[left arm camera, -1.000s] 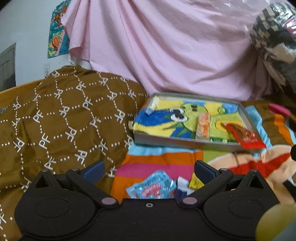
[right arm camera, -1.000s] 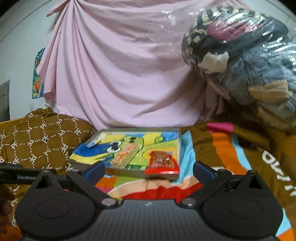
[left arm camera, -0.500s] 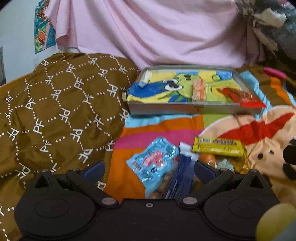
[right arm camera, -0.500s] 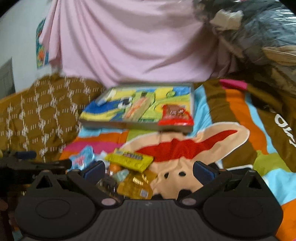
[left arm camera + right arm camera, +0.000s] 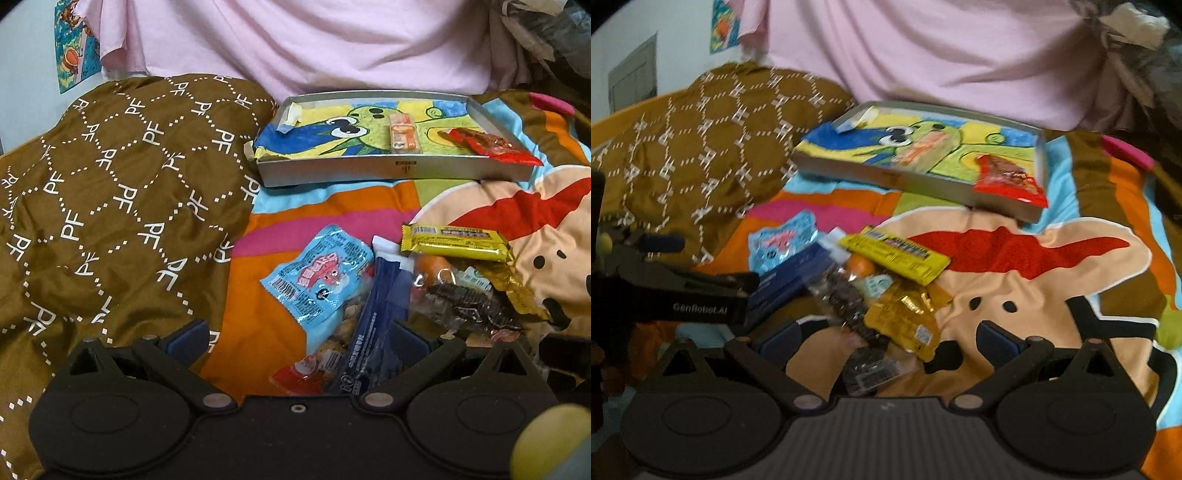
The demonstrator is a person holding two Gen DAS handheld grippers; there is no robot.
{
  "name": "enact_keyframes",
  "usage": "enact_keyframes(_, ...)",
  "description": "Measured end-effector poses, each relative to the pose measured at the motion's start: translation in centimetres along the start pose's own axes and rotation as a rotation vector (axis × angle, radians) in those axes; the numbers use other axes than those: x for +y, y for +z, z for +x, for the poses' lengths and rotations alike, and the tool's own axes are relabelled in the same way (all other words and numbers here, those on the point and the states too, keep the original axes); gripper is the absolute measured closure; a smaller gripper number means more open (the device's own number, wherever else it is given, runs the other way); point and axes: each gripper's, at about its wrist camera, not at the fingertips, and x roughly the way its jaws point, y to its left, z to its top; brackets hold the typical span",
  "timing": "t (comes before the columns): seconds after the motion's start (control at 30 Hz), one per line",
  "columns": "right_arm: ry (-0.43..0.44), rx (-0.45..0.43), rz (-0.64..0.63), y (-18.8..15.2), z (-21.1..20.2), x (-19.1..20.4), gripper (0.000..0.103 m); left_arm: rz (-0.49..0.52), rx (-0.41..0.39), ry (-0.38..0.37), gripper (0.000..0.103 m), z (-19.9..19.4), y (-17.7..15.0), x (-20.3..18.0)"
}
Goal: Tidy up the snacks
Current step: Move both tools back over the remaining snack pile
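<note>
Snack pile point(image 5: 406, 288) sits on striped blanket point(image 5: 332, 210), near tray point(image 5: 369, 171) already holding orange bar point(image 5: 404, 133) and red packet point(image 5: 487, 146). Left gripper point(image 5: 295, 338) and right gripper point(image 5: 886, 336) both gape empty. Pick step: next needs closing on one wrapper.

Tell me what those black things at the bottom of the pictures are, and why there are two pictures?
They are two grabbing tools a person holds, one per hand. Each carries a camera, so you get two pictures. The left gripper and right gripper are both open, holding nothing. On the striped blanket lies a heap of snacks: a light blue packet, a yellow bar, a dark blue packet. Behind is a metal tray holding an orange snack and a red packet.
</note>
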Motion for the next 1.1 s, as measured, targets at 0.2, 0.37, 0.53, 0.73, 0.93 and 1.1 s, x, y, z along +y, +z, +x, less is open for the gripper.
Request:
enact_keyframes(0.2, 0.036, 0.046, -0.049, -0.3, 0.8, 1.0, 0.000, -0.005, 0.015, 0.004, 0.001, 0.1, -0.1, 0.2)
enact_keyframes(0.37, 0.063, 0.078, -0.059, -0.5, 1.4, 1.4, 0.000, 0.012, 0.033, 0.005, 0.001, 0.2, -0.2, 0.0)
enact_keyframes(0.53, 0.090, 0.079, -0.073, -0.6, 1.5, 1.7, 0.000, 0.019, 0.046, 0.007, 0.001, 0.3, -0.3, -0.1)
enact_keyframes(0.73, 0.134, 0.096, -0.050, -0.9, 2.1, 1.4, 0.000, 0.037, 0.046, -0.025, 0.001, 0.1, -0.3, 0.0)
enact_keyframes(0.93, 0.156, 0.090, -0.087, -1.2, 2.8, 1.8, 0.000, 0.053, 0.037, -0.072, 0.001, 0.2, -0.3, 0.0)
enact_keyframes(1.1, 0.149, 0.112, -0.070, -1.0, 3.6, 1.6, 0.000, 0.069, 0.045, -0.114, 0.001, 0.8, -0.3, -0.2)
